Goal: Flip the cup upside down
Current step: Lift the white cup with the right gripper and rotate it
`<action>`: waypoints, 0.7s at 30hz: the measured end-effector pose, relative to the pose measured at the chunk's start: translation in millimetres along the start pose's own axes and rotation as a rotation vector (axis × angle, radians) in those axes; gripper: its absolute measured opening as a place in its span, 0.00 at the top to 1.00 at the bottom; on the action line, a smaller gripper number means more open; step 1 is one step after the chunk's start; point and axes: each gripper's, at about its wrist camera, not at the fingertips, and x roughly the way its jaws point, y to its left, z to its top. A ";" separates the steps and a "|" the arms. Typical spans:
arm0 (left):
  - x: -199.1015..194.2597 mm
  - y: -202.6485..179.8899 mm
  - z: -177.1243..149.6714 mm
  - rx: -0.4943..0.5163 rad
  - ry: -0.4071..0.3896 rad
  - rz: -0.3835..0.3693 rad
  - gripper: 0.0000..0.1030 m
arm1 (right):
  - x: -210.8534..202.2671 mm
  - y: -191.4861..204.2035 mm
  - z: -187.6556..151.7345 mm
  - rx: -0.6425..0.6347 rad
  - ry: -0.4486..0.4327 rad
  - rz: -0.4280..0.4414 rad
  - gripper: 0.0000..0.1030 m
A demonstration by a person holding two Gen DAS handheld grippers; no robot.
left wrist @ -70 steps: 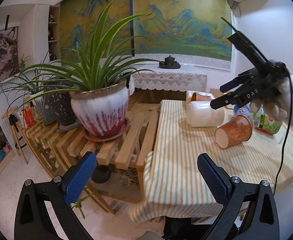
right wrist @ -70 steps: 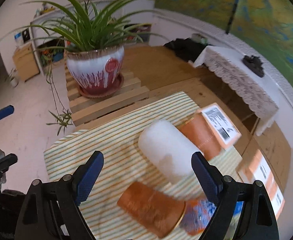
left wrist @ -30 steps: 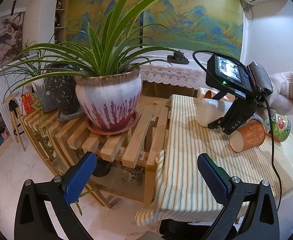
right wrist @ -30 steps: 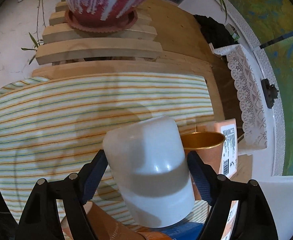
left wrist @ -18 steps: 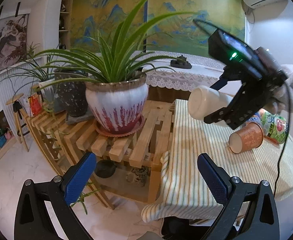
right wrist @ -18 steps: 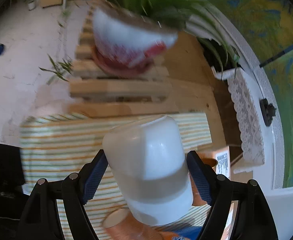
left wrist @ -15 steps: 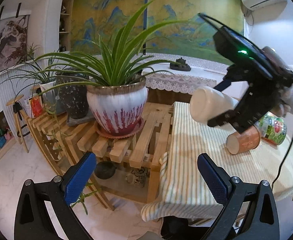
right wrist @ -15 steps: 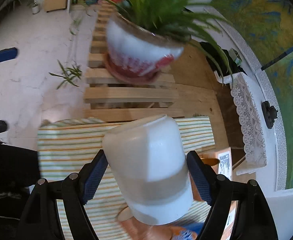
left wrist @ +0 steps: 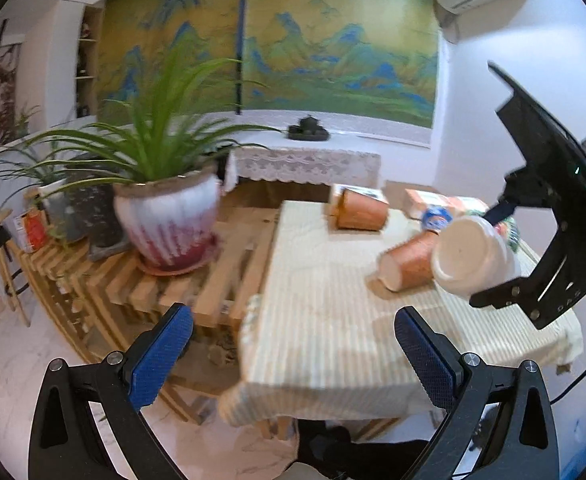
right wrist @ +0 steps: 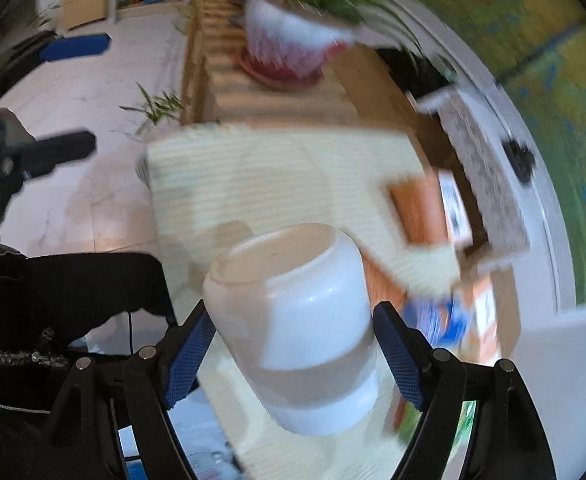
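My right gripper (right wrist: pixel 293 344) is shut on a white cup (right wrist: pixel 297 320) and holds it in the air above the striped table (right wrist: pixel 253 184). The cup's flat base points away from the camera. In the left wrist view the white cup (left wrist: pixel 473 256) hangs tilted over the table's right side in the right gripper (left wrist: pixel 493 256), its base facing me. My left gripper (left wrist: pixel 293 352) is open and empty, off the table's near left corner. The right wrist view is blurred.
An orange cup (left wrist: pixel 409 264) lies on its side beside the white cup; another orange cup (left wrist: pixel 359 210) lies at the far edge by boxes and a can. A potted plant (left wrist: pixel 169 216) stands on a wooden slat bench (left wrist: pixel 213 280) left of the table.
The right gripper closed on the white cup, lifted it off the table and swung it to the right and down, turning it. The left gripper stayed open.
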 end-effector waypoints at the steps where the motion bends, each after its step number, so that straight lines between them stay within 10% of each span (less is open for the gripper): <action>1: 1.1 -6.9 -0.2 0.008 0.003 -0.015 0.01 | 4.3 -3.8 -11.5 0.039 0.021 0.001 0.26; 9: 13.1 -42.3 2.7 0.049 0.010 -0.053 0.01 | 38.0 -22.2 -70.6 0.121 0.147 -0.035 0.27; 21: 30.1 -46.7 1.2 0.043 0.045 -0.051 0.01 | 54.1 -29.2 -62.0 0.134 0.111 -0.007 0.25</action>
